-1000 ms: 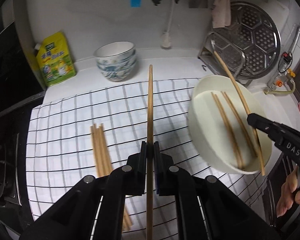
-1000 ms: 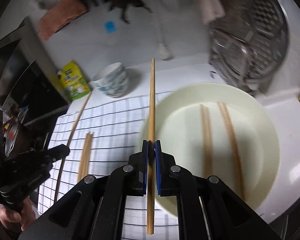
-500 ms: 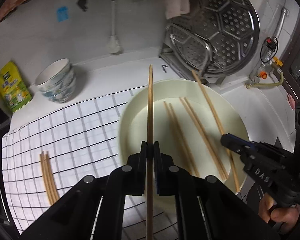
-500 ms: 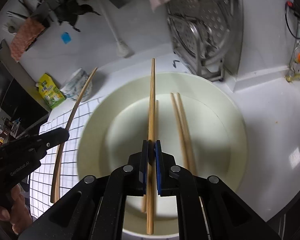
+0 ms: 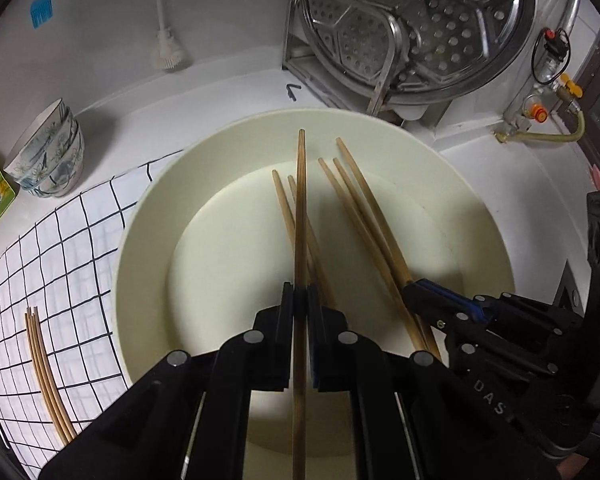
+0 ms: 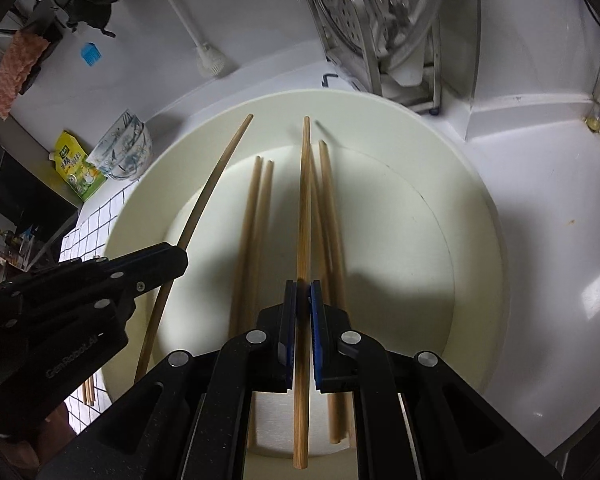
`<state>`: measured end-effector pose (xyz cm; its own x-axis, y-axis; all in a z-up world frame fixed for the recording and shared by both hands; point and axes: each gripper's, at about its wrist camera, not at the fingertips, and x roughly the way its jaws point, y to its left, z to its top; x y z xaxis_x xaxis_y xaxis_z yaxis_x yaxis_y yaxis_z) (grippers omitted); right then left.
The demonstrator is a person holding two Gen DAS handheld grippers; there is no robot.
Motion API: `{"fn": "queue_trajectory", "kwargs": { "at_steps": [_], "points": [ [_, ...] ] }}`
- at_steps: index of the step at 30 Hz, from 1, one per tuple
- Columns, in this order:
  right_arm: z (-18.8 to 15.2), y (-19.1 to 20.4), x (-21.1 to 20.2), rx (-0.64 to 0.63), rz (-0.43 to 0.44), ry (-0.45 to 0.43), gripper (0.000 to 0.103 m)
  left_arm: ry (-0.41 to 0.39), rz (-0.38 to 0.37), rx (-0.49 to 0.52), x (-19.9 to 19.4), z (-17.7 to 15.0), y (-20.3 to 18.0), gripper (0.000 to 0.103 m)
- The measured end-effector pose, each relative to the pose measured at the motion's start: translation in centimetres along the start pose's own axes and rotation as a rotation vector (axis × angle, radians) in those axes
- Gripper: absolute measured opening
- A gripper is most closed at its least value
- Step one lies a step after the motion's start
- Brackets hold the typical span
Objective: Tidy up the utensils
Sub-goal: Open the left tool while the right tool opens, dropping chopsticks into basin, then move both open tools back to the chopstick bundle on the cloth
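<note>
Both claws are carrying 1 chopstick each over the cream bowl, ready to drop them in.

The left claw (image 5: 300, 300) is clenching a chopstick (image 5: 300, 216) pointing ahead over the cream bowl (image 5: 148, 216); the right claw (image 6: 303, 300) is gripping another chopstick (image 6: 304, 208) the same way, just beside it. 4 chopsticks (image 6: 256, 208) are lying in the bowl directly below and ahead of both claws. 3 more chopsticks (image 5: 44, 352) are waiting on the checked cloth (image 5: 60, 248), well off to the left claw's left. Next, I judge, both claws need lowering and opening so the sticks land parallel.
</note>
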<state>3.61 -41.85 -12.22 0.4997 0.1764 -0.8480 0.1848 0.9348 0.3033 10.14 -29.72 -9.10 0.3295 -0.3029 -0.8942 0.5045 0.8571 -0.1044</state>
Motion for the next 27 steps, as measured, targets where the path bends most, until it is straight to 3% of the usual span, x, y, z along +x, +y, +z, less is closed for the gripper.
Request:
{"fn": "queue_trajectory", "kwargs": {
  "at_steps": [6, 8, 10, 11, 27],
  "points": [
    [-0.3, -0.6, 0.4, 0.011, 0.009, 0.015, 0.010, 0.009, 0.025, -0.016, 0.5, 0.2, 0.1, 0.012],
    [-0.3, -0.6, 0.1, 0.016, 0.016, 0.002, 0.018, 0.002, 0.029, -0.027, 0.3, 0.2, 0.3, 0.033],
    [-0.2, -0.5, -0.3, 0.008, 0.011, -0.013, 0.019, -0.017, 0.041, -0.046, -0.3, 0.2, 0.8, 0.052],
    [-0.2, -0.4, -0.6, 0.004, 0.006, -0.018, 0.019, -0.030, 0.046, -0.053, -0.6, 0.2, 1.1, 0.056],
    [-1.3, 3.1, -4.5, -0.014, -0.015, -0.085, 0.025, -0.114, 0.091, -0.067, -6.7, -2.2, 4.0, 0.057]
  ]
}}
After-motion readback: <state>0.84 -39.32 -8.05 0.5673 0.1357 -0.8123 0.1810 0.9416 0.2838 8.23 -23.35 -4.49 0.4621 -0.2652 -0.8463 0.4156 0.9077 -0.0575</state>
